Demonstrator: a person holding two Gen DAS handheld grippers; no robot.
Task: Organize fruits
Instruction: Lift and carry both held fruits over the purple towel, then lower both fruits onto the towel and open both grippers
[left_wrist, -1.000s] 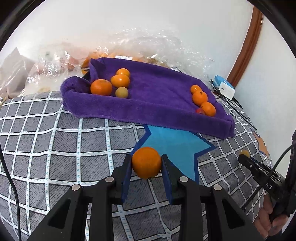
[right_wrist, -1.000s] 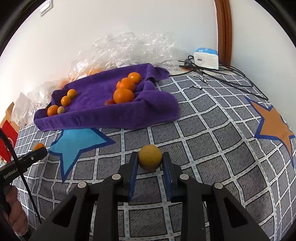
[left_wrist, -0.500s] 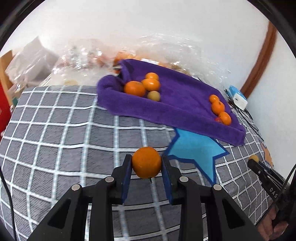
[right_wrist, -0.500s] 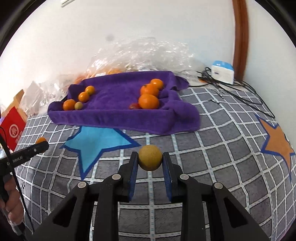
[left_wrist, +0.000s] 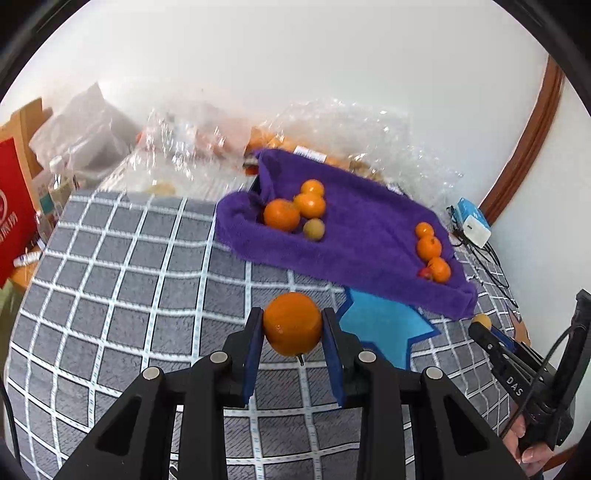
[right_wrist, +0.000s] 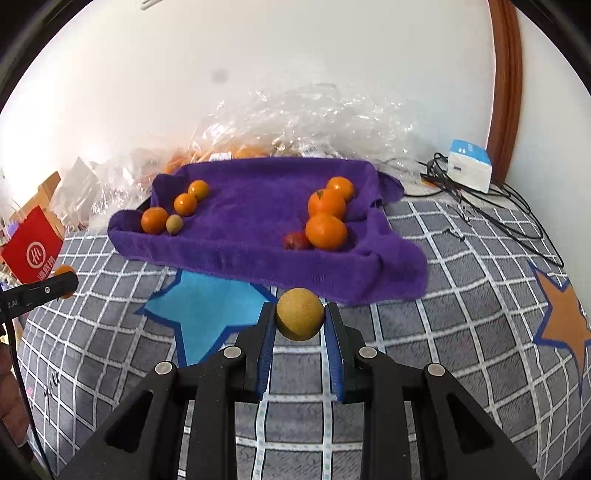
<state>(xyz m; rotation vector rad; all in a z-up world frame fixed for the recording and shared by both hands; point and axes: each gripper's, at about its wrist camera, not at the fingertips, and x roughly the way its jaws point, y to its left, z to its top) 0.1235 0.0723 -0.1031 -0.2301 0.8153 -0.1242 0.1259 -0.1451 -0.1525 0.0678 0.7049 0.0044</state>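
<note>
Both fingers of the left gripper (left_wrist: 292, 325) are clamped on an orange mandarin (left_wrist: 292, 323), which is held in the air above the grey checked bedcover (left_wrist: 122, 295). On the right gripper (right_wrist: 300, 317) the two blue pads also press on a fruit, a dull yellow-brown round one (right_wrist: 300, 314), held above the same cover. Beyond both grippers lies a purple towel (right_wrist: 251, 236) with raised edges. At its left end sit three small mandarins (right_wrist: 184, 204) and one greenish-brown fruit (right_wrist: 173, 223). At its right end are three bigger mandarins (right_wrist: 326, 229) with a small red fruit (right_wrist: 295, 240) touching them. Just in front of the towel is a blue star patch (right_wrist: 207, 310). Crumpled clear plastic (right_wrist: 303, 122) is behind the towel, by the white wall.
</note>
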